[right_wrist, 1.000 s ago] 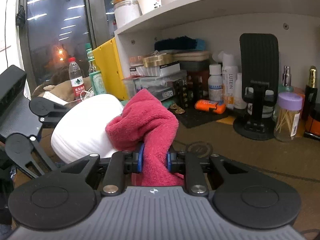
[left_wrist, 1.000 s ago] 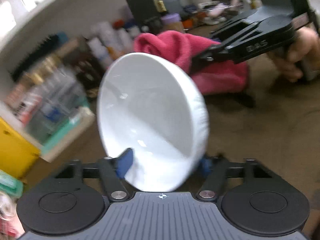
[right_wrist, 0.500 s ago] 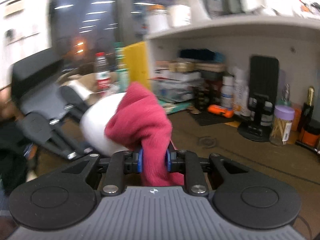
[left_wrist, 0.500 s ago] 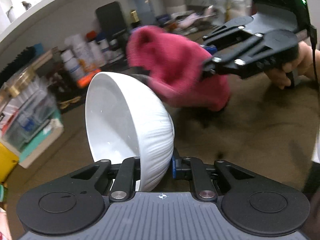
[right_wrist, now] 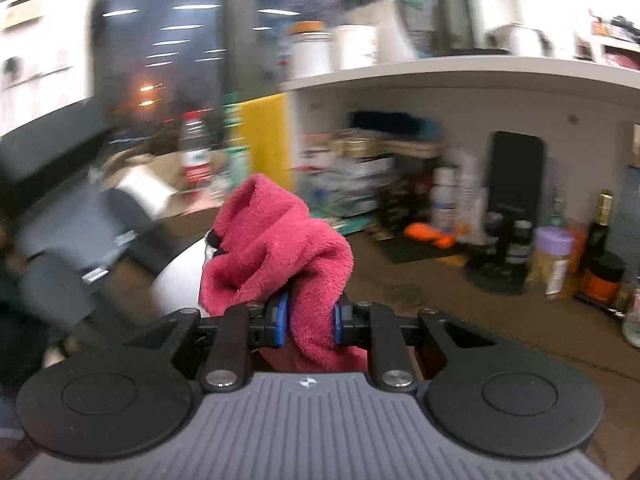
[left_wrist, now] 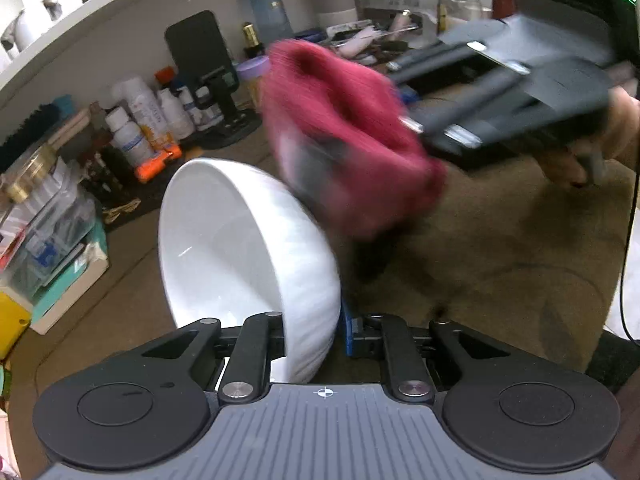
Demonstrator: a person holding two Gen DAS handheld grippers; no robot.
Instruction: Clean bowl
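My left gripper (left_wrist: 314, 336) is shut on the rim of a white bowl (left_wrist: 240, 256), held on its side above the table with its opening facing left. My right gripper (right_wrist: 308, 324) is shut on a bunched red cloth (right_wrist: 276, 248). In the left wrist view the cloth (left_wrist: 344, 148) presses against the bowl's upper outer wall, with the right gripper's black body (left_wrist: 520, 96) behind it. In the right wrist view a sliver of the bowl (right_wrist: 176, 280) shows left of the cloth, blurred.
A brown table top (left_wrist: 500, 260) lies below. Bottles (left_wrist: 136, 128), a black phone stand (left_wrist: 208, 76), an orange item (left_wrist: 154, 164) and clear boxes (left_wrist: 44, 224) crowd the back under a white shelf (right_wrist: 440, 76). A yellow box (right_wrist: 264, 136) stands at the shelf's left end.
The bowl has turned from facing me to sideways. The cloth has moved from behind the bowl to its upper outer wall. Both grippers stay shut.
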